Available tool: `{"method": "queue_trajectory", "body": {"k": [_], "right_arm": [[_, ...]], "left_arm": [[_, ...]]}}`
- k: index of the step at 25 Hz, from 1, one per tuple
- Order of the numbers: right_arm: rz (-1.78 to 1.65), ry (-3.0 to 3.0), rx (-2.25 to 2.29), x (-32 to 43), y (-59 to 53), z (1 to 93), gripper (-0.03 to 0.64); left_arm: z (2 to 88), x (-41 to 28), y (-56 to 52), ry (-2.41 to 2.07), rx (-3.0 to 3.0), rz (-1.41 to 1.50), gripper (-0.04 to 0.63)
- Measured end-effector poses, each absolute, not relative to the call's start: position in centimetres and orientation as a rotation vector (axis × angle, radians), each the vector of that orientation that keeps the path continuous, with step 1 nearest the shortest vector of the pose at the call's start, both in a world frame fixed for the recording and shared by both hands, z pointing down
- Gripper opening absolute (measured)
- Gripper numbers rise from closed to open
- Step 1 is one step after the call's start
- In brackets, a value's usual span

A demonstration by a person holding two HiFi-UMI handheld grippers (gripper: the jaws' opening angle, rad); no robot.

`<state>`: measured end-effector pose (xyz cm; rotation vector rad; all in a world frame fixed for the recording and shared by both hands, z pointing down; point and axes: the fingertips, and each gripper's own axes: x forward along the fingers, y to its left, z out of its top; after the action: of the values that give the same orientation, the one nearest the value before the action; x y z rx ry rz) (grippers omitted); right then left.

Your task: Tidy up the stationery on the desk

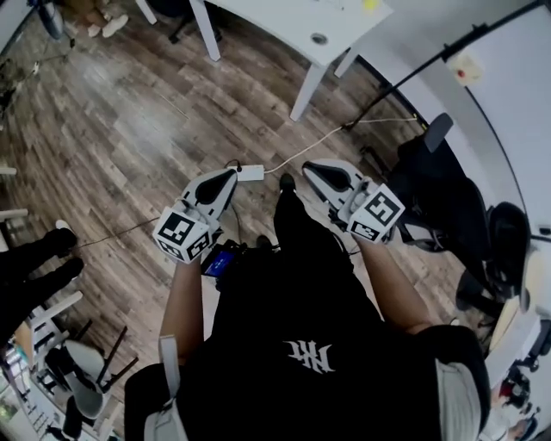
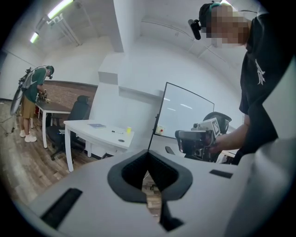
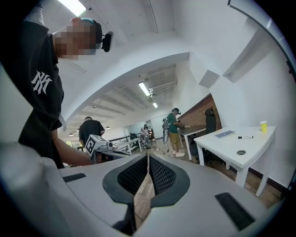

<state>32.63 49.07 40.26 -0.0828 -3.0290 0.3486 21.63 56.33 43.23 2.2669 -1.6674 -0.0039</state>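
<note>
A white desk (image 1: 297,26) stands ahead across the wooden floor. In the left gripper view the desk (image 2: 88,131) carries a notebook (image 2: 97,125), a pen (image 2: 117,132) and a small yellow cup (image 2: 128,130). The right gripper view shows the same notebook (image 3: 225,134), pen (image 3: 245,137) and yellow cup (image 3: 263,126). My left gripper (image 1: 227,178) and right gripper (image 1: 313,169) are held in the air at waist height, far from the desk. Both are shut with nothing between the jaws. Each sees the other: the right gripper (image 2: 198,139), the left gripper (image 3: 99,144).
A white power strip (image 1: 250,173) and its cable lie on the floor just ahead. A black office chair (image 1: 448,207) and a whiteboard (image 2: 185,115) stand to my right. A person (image 2: 34,92) works at a far desk; another person's shoes (image 1: 39,258) are at left.
</note>
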Motion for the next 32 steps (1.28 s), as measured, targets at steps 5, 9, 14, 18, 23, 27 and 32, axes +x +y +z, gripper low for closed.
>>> {"method": "queue_trajectory", "body": {"k": [5, 9, 14, 18, 23, 27, 32], "right_arm": [[0.355, -3.047, -0.16, 29.0, 43.5, 39.9, 0.038], [0.32, -3.057, -0.225, 26.8, 38.4, 38.2, 0.038], [0.293, -3.079, -0.279, 25.5, 32.3, 37.1, 0.038], [0.29, -3.082, -0.271, 24.7, 28.0, 37.1, 0.038], [0.294, -3.107, -0.256, 24.1, 24.6, 37.0, 0.038], [0.3, -3.117, -0.255, 23.2, 23.4, 37.1, 0.038], [0.311, -3.107, -0.255, 21.8, 21.3, 37.5, 0.038]], "left_arm": [[43.3, 18.4, 51.5, -1.715, 2.198, 0.042, -0.006], [41.3, 16.2, 46.3, -1.752, 2.18, 0.067, -0.006], [40.1, 14.4, 40.6, -1.796, 2.171, 0.067, -0.006], [39.8, 13.2, 36.8, -1.812, 2.146, 0.073, -0.006], [39.3, 12.9, 33.0, -1.804, 2.179, 0.083, -0.006], [38.7, 12.3, 30.6, -1.79, 2.187, 0.081, -0.006], [39.0, 11.0, 27.7, -1.773, 2.209, 0.081, -0.006]]}}
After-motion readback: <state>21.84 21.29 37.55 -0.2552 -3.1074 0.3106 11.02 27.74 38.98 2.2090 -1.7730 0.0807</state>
